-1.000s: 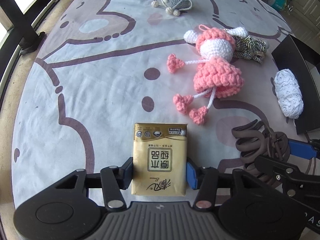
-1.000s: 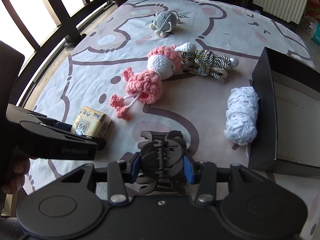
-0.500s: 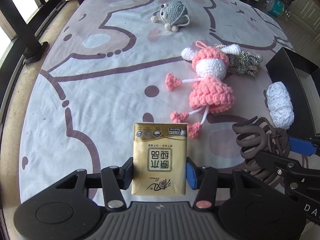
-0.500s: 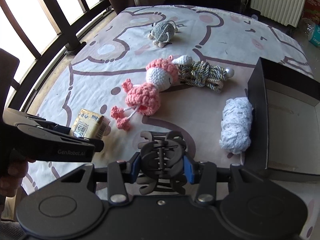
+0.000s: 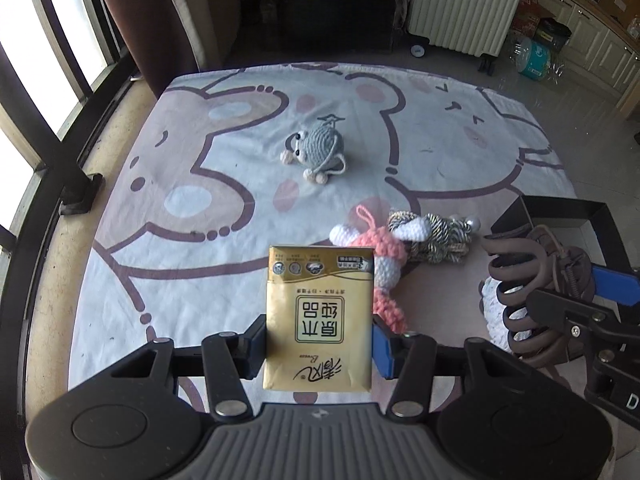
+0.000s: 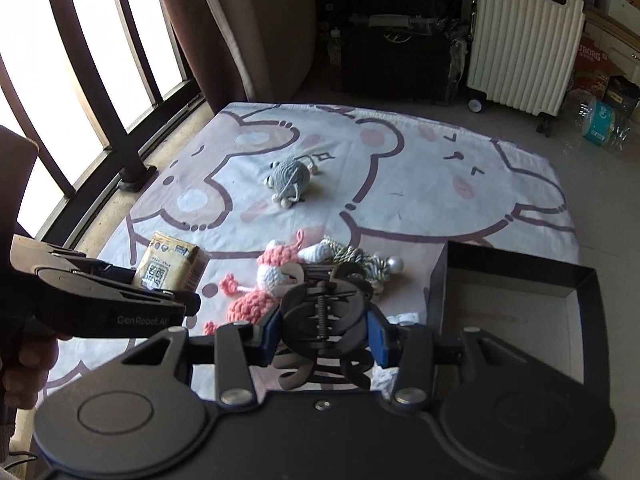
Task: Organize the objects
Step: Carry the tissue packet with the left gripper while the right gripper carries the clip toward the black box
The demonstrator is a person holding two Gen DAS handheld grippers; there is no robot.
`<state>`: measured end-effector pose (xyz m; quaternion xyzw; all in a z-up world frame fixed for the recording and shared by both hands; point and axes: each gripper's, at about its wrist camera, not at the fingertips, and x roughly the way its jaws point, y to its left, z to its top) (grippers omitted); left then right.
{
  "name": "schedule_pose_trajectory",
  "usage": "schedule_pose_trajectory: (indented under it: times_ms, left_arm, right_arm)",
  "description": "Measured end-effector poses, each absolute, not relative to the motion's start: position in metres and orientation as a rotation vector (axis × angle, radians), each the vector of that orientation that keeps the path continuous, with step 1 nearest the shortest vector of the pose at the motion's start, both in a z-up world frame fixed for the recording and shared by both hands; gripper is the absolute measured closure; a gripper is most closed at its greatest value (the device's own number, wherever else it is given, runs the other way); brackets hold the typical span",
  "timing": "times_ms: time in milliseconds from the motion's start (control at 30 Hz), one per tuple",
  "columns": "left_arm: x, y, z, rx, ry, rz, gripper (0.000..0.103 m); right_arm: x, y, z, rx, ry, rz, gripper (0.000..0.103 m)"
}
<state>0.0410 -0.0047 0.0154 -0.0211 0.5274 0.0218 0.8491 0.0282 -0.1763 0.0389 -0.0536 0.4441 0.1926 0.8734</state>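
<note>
Aloft, left gripper [image 5: 319,340] clamping tissue pack [image 5: 319,316], right gripper [image 6: 322,330] clamping hair claw [image 6: 322,320].

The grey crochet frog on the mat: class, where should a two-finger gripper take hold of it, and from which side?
Probably across the round body of the grey crochet frog, coming down from above. It sits alone on the mat with open space around it, and its body is its bulkiest part; the small feet and thin loop offer poor purchase.

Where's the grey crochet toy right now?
The grey crochet toy lies alone on the bear-print mat, centre of both wrist views, beyond the pink doll and far from the black box.
</note>
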Motion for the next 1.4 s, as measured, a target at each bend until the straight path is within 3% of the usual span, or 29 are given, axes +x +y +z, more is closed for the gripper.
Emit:
schedule_pose_trajectory:
  times_ms: [567, 1400]
  left_arm:
    - [0.069, -0.044, 0.047, -0.023, 1.051, 0.02, 0.051]
    - [0.096, -0.145, 0.032, -0.033, 1.087, -0.052, 0.051]
  right_arm:
    - [0.053, -0.218, 0.074, -0.092, 0.842, 0.317, 0.058]
    - [0.072, -0.31, 0.05, -0.108, 0.875, 0.203, 0.058]
